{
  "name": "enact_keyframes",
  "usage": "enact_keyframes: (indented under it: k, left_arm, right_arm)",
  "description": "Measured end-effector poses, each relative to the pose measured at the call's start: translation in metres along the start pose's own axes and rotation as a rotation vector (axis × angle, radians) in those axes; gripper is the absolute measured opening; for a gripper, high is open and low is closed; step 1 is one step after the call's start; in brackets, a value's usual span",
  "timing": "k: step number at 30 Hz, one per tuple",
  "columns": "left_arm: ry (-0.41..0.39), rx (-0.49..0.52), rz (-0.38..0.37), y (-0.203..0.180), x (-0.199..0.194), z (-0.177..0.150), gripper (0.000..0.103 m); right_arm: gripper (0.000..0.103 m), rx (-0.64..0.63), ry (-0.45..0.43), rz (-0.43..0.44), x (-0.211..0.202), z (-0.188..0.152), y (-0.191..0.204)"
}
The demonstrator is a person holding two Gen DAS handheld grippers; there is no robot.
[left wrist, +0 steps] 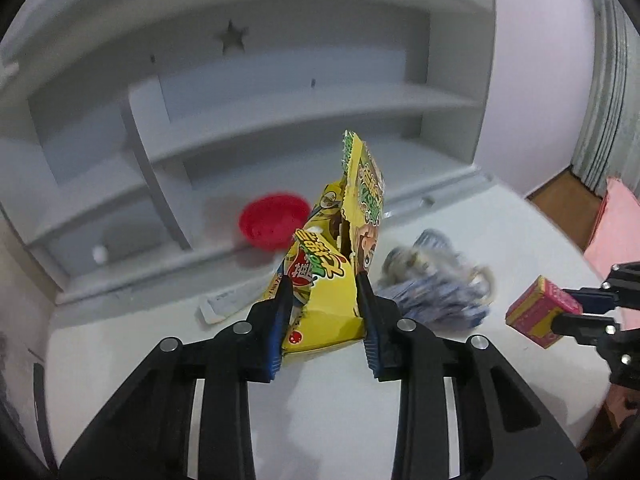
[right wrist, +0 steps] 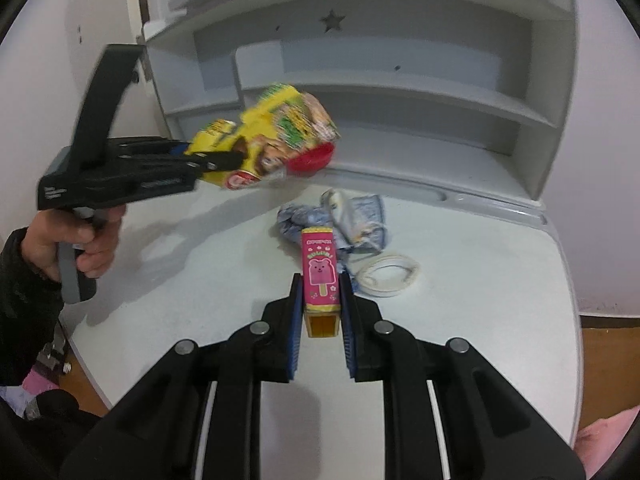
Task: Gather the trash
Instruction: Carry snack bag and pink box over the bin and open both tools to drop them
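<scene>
Both tools loaded with wrappers, lifted clear of the desk

The yellow snack bag is pinched between the pads of the left tool, its torn top flopping toward 12 o'clock; the pink ice-pop box is clamped lengthwise in the right tool, open end facing the camera. In the right wrist view the crumpled blue wrapper lies on the desk at 12 o'clock beyond the box, a white cord loop at 2 o'clock, and a red bowl sits by the grey shelf unit behind the bag. Risks: the limp bag is caught only at its lower edge and could slip or shed crumbs if swung; the hollow box may crush or pivot out; the blue wrapper is not yet collected.
</scene>
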State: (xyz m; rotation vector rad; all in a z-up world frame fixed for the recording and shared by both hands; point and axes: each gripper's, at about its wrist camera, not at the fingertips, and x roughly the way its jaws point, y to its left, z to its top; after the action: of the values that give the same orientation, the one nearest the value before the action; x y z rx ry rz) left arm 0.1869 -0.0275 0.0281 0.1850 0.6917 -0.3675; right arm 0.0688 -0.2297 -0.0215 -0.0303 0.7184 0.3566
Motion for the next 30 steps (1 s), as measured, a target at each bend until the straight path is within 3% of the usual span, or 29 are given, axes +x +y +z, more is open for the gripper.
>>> enact_keyframes:
  k: [6,11,16,21,25,30]
  left_arm:
    - [-0.036,0.080,-0.073,-0.061,-0.028,0.012,0.031]
    - [-0.043,0.157,-0.229,-0.159,-0.026,0.011,0.031]
    - [-0.019,0.270,-0.397,-0.270,-0.023,-0.007,0.031]
    - [0.031,0.394,-0.592,-0.390,-0.021,-0.040,0.031]
    - [0.081,0.473,-0.680,-0.461,-0.006,-0.071,0.031]
    - [0.203,0.529,-0.727,-0.529,0.044,-0.120,0.031]
  right_arm:
    - [0.018,0.099,-0.062,-0.083,-0.053,-0.026,-0.042]
    - [0.018,0.252,-0.089,-0.223,-0.108,-0.078,-0.103]
    - [0.018,0.436,-0.105,-0.387,-0.175,-0.160,-0.165]
    - [0.018,0.604,-0.067,-0.554,-0.221,-0.243,-0.213]
    - [0.018,0.780,-0.023,-0.642,-0.243,-0.316,-0.246]
    - [0.018,0.948,0.068,-0.691,-0.233,-0.391,-0.281]
